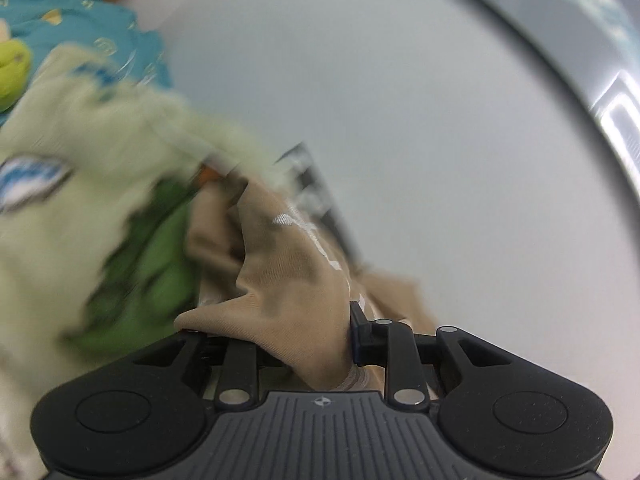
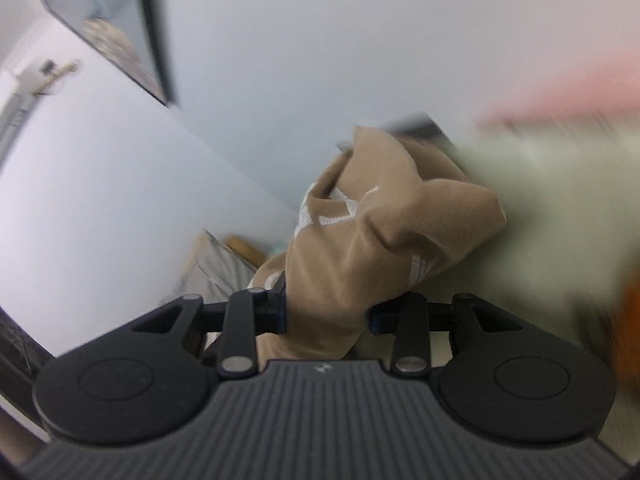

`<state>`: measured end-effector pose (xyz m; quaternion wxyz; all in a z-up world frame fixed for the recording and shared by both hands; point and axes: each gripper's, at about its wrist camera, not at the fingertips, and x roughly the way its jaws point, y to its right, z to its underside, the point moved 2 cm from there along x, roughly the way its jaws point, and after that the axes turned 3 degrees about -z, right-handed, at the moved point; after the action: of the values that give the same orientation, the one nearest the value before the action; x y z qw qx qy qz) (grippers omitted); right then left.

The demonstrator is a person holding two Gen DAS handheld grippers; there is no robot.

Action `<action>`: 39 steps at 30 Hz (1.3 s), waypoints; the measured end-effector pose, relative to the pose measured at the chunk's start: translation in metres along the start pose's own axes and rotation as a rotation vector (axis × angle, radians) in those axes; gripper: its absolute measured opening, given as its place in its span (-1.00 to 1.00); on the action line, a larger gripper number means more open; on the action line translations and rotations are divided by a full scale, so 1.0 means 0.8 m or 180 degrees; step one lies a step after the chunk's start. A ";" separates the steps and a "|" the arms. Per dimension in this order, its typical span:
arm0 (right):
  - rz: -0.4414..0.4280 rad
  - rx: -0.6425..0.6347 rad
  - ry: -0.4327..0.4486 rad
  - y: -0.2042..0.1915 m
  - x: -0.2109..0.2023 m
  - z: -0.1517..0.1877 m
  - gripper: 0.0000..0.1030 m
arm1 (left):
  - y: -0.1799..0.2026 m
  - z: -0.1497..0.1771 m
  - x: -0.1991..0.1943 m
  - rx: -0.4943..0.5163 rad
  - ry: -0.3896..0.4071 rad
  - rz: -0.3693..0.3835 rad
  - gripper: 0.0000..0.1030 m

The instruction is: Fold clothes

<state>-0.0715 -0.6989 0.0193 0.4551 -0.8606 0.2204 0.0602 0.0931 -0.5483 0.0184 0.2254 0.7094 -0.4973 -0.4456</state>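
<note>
I am holding the tan knit garment with white printed lettering (image 1: 280,280) in both grippers at once. The left gripper (image 1: 280,344) is clamping a bunched fold of it, the cloth rising from between its black fingers toward twelve o'clock in the left wrist view. The right gripper (image 2: 326,316) is also pinching the same tan garment (image 2: 360,248), which is filling the gap between its fingers and bulging up toward one o'clock. In the left view, a blurred pale green fleecy garment with a blue-and-white patch (image 1: 80,152) is lying at nine to ten o'clock, a bright green cloth (image 1: 160,264) showing beneath it, and a teal printed fabric (image 1: 80,28) is sitting at eleven o'clock. I am seeing only pale wall behind.
</note>
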 end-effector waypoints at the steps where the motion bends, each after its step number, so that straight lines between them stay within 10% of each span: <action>1: 0.0052 0.0026 -0.0045 0.010 -0.002 0.013 -0.25 | -0.005 0.014 0.000 0.0075 -0.0015 -0.0074 -0.34; 9: 0.0518 0.0228 -0.0404 0.031 -0.019 0.048 -0.07 | 0.006 0.020 -0.016 0.0545 -0.0044 -0.0695 0.52; 17: 0.0831 -0.0056 -0.0571 -0.028 -0.089 0.038 -0.07 | 0.116 0.038 -0.137 0.1444 0.0374 -0.1049 0.99; 22: 0.0642 -0.0695 -0.0309 -0.072 -0.152 0.056 -0.02 | 0.170 0.087 -0.227 0.1862 0.0707 -0.1134 0.99; 25: 0.0516 -0.1093 -0.0141 -0.098 -0.190 0.067 0.76 | 0.185 0.122 -0.273 0.2029 0.0881 -0.1170 0.99; 39: 0.0158 -0.2139 0.0662 -0.146 -0.297 0.158 0.77 | 0.183 0.248 -0.397 0.2424 0.1390 -0.1178 0.99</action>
<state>-0.2210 -0.4622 0.1067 0.1200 -0.9582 0.2544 0.0524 -0.1851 -0.2949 0.1608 -0.0345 0.8953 -0.4315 -0.1047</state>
